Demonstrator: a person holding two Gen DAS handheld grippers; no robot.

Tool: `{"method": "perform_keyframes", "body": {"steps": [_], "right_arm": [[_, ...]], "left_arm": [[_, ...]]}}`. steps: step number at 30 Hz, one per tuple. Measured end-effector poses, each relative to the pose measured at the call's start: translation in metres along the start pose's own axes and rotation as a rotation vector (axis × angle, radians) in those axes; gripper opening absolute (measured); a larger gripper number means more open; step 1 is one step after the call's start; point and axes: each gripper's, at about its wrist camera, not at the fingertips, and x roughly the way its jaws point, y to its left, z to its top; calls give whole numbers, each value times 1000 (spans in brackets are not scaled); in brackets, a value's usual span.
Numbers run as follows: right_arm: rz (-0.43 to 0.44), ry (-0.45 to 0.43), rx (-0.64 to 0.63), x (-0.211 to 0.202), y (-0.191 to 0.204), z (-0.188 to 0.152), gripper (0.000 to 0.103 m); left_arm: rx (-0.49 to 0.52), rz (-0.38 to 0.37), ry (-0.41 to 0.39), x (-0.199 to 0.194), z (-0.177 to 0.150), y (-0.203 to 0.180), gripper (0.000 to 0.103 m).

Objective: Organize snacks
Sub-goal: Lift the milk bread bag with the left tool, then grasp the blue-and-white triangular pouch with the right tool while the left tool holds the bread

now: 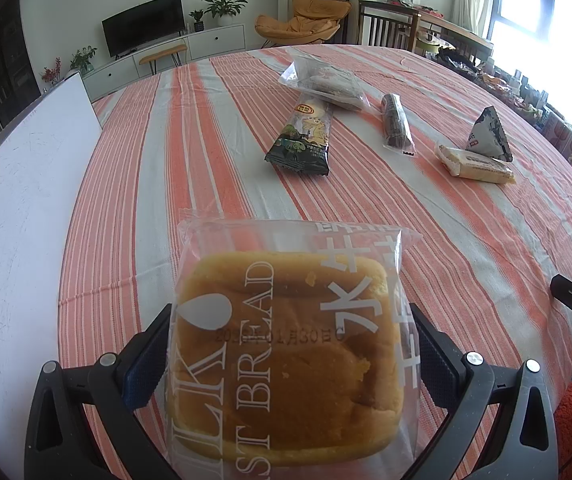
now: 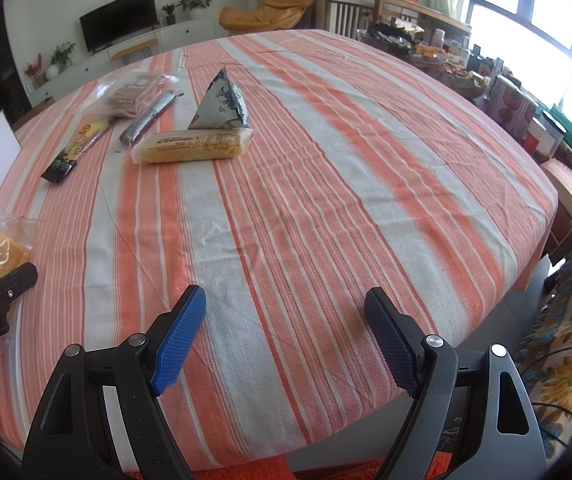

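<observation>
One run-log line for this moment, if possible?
left gripper: jaws shut on clear-wrapped milk toast bread | right gripper: jaws open, empty

light: daylight from windows (image 2: 546, 8), blown out | shadows: soft | edges: fisheye bending, dark corners | focus: sharp

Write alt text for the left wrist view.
The left gripper holds a clear-wrapped milk toast bread above a table with an orange-and-grey striped cloth. Five more packaged snacks lie farther back, among them a dinosaur-print packet and a triangular pack.
</observation>
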Motion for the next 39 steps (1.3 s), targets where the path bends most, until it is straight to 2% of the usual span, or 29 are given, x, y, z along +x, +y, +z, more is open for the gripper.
{"method": "perform_keyframes", "body": {"steps": [6,10,12,14,16,21,28,31,32,33,35,36,39], "right_arm": [[3,12,1,1,-1,0,85],[26,64,-19,4,0,5,86],[61,105,-44,4,1,9,86],[140,120,-32,3,-1,17,85],[184,106,2,1,-5,32,84],[191,28,8,5,-1,88,84],[163,69,-44,52,31,140,82],[150,90,-47,67,39,148,71],[154,106,-41,72,40,150,61],[160,125,-37,77,40,151,56],[154,154,-36,85,41,150,53],[149,166,-35,88,41,148,47],[153,150,-11,84,35,143,39]], "left_arm": [[0,0,0,0,0,0,103],[0,0,0,0,0,0,103],[0,0,0,0,0,0,103],[0,0,0,0,0,0,103],[0,0,0,0,0,0,103],[0,0,0,0,0,0,103],[0,-1,0,1,0,-1,103],[0,-1,0,1,0,-1,103],[-1,-1,0,1,0,-1,103],[0,-2,0,1,0,-1,103],[-1,-1,-1,1,0,-1,103],[-1,-1,-1,1,0,-1,103],[-1,-1,-1,1,0,-1,103]]}}
